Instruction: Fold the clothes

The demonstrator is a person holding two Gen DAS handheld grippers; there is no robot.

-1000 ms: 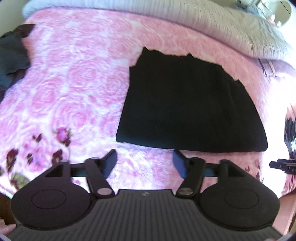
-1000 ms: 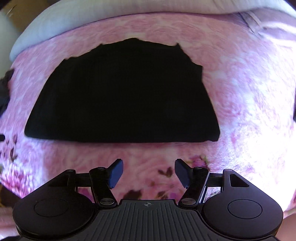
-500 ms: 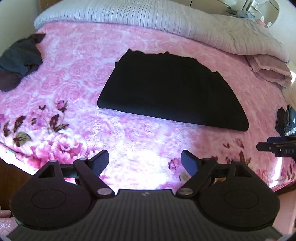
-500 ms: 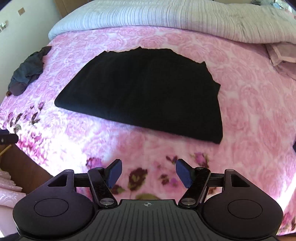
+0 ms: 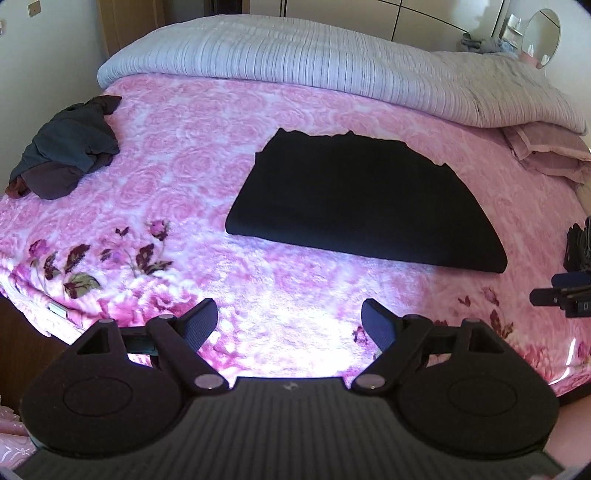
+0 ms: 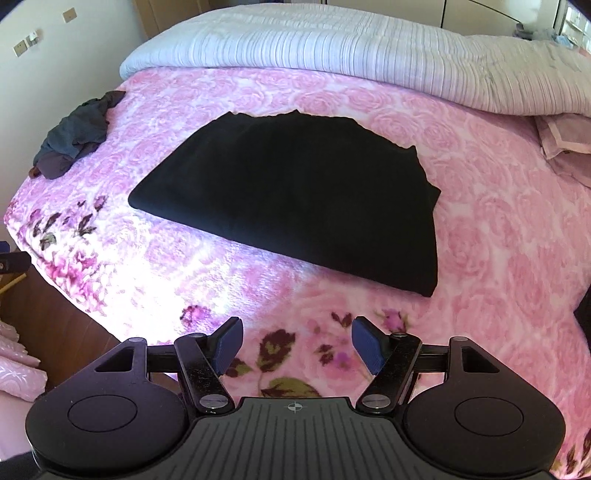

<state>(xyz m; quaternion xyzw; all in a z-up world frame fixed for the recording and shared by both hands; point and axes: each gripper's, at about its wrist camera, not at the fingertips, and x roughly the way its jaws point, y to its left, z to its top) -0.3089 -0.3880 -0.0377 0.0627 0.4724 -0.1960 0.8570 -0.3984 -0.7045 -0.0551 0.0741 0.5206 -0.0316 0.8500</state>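
the folded black fabric garment (image 5: 364, 206) lies flat on the pink rose-patterned plush blanket (image 5: 177, 173) that covers the bed, roughly in the middle of it, with its thick folded edge toward the cameras and a jagged, uneven edge toward the far side. nothing touches it.

the left tongs (image 5: 288, 321) hang above the near edge of the blanket, well short of the garment, their blue-padded fingers (image 5: 201, 325) spread wide with nothing between them. the right tongs (image 6: 297, 341) hover likewise over the near edge, above a dark purple flower print with green leaves (image 6: 280, 350) in the blanket, their blue pads (image 6: 365, 343) spread apart and empty. from the left wrist view, a part of the right tongs shows at the right edge of the picture.

a crumpled heap of dark grey and maroon clothes (image 5: 68, 147) sits near the far left corner of the blanket, well apart from the black garment. a pale grey ribbed quilt (image 5: 332, 62) is bunched along the far side of the bed, and a dusty pink folded cloth (image 5: 546, 155) lies just under its right end. a small dark bundle (image 5: 580, 247) shows at the right edge of the bed in the left wrist view; what it is cannot be told. a round mirror (image 5: 543, 35) stands in the far right corner of the room.
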